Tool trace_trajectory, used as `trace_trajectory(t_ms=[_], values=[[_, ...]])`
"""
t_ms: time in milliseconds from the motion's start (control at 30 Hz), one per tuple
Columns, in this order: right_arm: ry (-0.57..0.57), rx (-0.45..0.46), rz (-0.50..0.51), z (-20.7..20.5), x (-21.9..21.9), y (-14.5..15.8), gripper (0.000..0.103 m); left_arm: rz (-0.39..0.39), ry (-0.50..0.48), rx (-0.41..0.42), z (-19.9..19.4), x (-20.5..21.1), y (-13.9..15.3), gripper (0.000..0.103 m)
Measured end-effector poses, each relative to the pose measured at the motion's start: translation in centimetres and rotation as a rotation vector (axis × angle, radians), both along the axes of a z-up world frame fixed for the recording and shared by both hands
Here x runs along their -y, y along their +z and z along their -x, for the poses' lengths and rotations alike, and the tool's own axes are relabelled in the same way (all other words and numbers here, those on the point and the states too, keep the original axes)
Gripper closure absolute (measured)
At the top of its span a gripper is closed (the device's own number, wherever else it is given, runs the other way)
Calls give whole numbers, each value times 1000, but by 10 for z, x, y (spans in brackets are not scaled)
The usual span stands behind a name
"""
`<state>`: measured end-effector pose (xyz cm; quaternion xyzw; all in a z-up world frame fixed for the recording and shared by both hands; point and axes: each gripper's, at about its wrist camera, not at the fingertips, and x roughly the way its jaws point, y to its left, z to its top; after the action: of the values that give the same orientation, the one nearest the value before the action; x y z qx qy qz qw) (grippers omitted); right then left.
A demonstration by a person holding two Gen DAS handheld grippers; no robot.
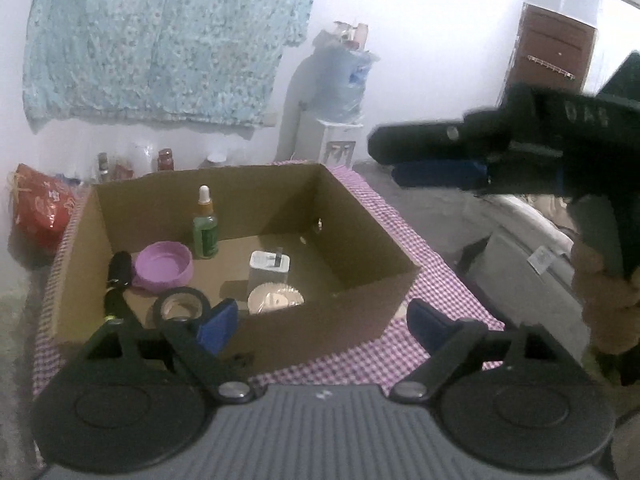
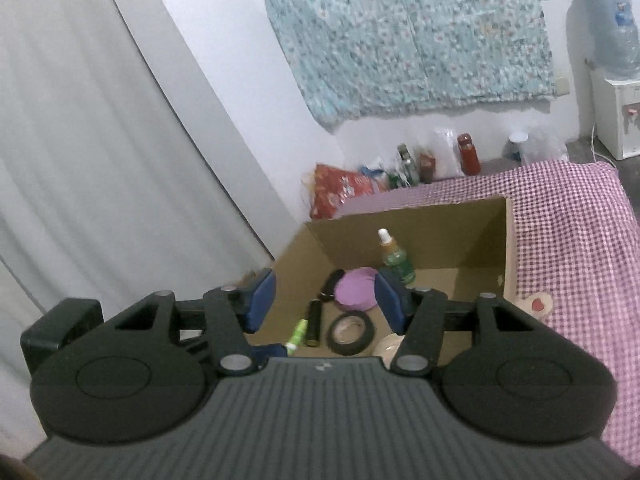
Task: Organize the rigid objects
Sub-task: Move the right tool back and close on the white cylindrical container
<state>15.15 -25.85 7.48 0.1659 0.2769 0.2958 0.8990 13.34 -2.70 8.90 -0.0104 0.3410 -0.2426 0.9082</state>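
With both our left tongs (image 1: 322, 318) and right tongs (image 2: 326, 300) spread apart and empty above the cardboard box (image 1: 360, 276), whose dropper bottle (image 1: 205, 229), purple lid (image 1: 162, 266) and tape roll (image 1: 182, 306) lie just ahead, we risk toppling the upright bottle if we dip carelessly.
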Motion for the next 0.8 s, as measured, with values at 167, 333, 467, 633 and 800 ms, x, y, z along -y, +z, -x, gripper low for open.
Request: trace_trajectory(t_ms=[167, 333, 467, 633, 800], values=[[2, -62, -75, 26, -1, -27, 47, -19, 31, 33, 26, -19, 1, 11], [20, -165, -102, 33, -21, -62, 47, -56, 78, 78, 44, -34, 1, 11], [49, -220, -95, 29, -44, -76, 47, -67, 127, 108, 50, -49, 1, 11], [90, -241, -67, 21, -77, -81, 47, -77, 196, 114, 47, -69, -6, 11], [117, -279, -65, 6, -107, -92, 47, -101, 259, 71, 31, -86, -23, 11]])
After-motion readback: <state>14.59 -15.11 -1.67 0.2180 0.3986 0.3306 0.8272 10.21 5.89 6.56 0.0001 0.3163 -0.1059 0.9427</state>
